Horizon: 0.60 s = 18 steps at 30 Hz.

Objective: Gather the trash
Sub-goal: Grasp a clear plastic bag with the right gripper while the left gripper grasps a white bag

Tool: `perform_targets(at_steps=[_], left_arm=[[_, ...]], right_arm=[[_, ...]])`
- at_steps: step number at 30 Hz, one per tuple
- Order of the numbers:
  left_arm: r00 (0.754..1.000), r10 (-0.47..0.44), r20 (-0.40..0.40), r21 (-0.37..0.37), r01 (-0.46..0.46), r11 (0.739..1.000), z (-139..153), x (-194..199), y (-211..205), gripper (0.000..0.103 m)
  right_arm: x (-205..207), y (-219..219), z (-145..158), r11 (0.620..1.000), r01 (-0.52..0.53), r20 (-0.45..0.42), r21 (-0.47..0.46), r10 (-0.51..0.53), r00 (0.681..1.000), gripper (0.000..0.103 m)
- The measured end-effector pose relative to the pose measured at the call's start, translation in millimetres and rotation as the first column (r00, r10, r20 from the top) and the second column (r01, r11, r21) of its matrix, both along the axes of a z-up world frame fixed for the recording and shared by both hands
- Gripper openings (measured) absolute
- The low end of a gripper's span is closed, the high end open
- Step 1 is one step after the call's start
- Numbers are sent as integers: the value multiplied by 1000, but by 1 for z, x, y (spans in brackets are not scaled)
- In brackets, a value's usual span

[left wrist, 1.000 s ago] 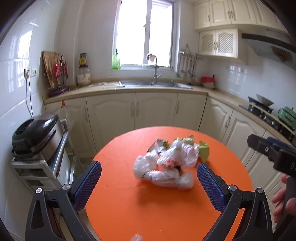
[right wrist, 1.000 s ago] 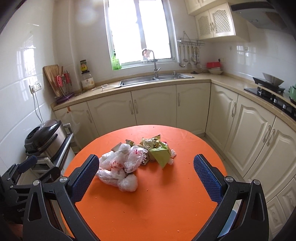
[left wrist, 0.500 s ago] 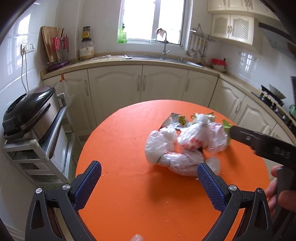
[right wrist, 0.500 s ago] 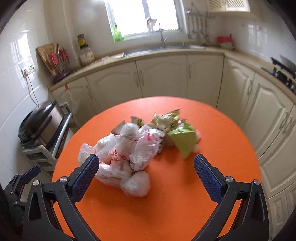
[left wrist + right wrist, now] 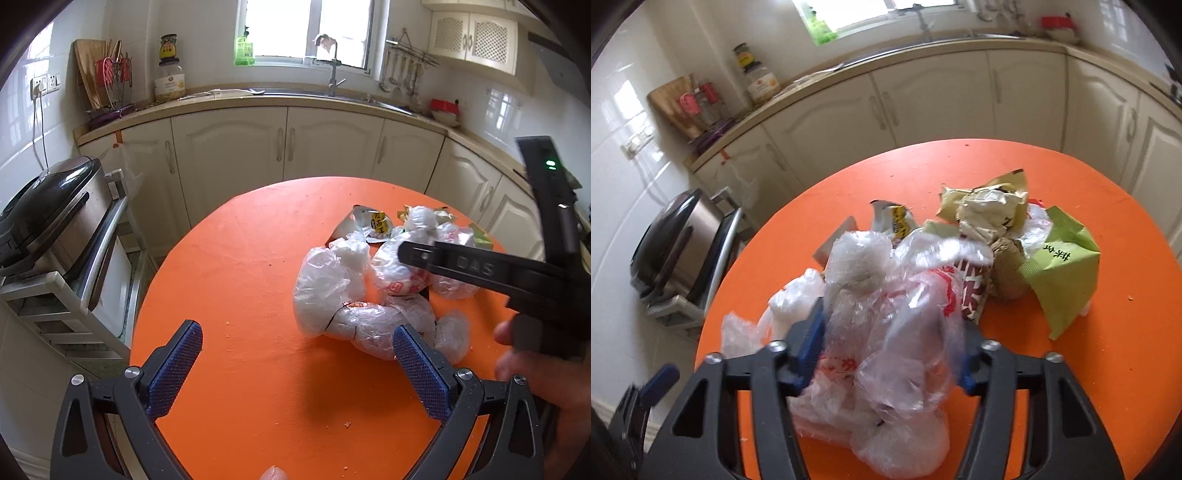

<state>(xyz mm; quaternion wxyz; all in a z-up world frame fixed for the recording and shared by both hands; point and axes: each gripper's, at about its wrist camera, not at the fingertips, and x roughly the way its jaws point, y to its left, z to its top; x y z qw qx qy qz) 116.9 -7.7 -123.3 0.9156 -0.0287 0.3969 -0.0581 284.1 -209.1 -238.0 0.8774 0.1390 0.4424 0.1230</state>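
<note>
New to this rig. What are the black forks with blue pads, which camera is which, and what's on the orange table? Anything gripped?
No robot arm here: a person holds a two-finger gripper in each hand, each with a fisheye camera looking along its fingers.

The left wrist view shows the left gripper wide open above the orange table, holding nothing. The right gripper's black body reaches in from the right side of that view.

The right wrist view shows the right gripper with its blue pads closed in on the clear plastic bags.

Also in the pile: a green packet, crumpled wrappers and a small yellow-labelled packet.
</note>
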Motion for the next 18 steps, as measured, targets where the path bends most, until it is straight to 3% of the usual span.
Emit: perform_targets(at_steps=[9, 14, 18], left_arm=[[999, -44, -30, 4, 44, 999, -20, 23, -28, 102], [995, -62, -81, -63, 57, 996, -32, 34, -41, 102], [989, -19, -148, -101, 4, 995, -46, 65, -51, 102]], right_arm=[[-49, -45, 30, 998, 59, 97, -3, -58, 994, 51], [-67, -71, 37, 995, 102, 109, -17, -100, 989, 51], [-77, -85, 38, 993, 120, 111, -5, -119, 987, 51]])
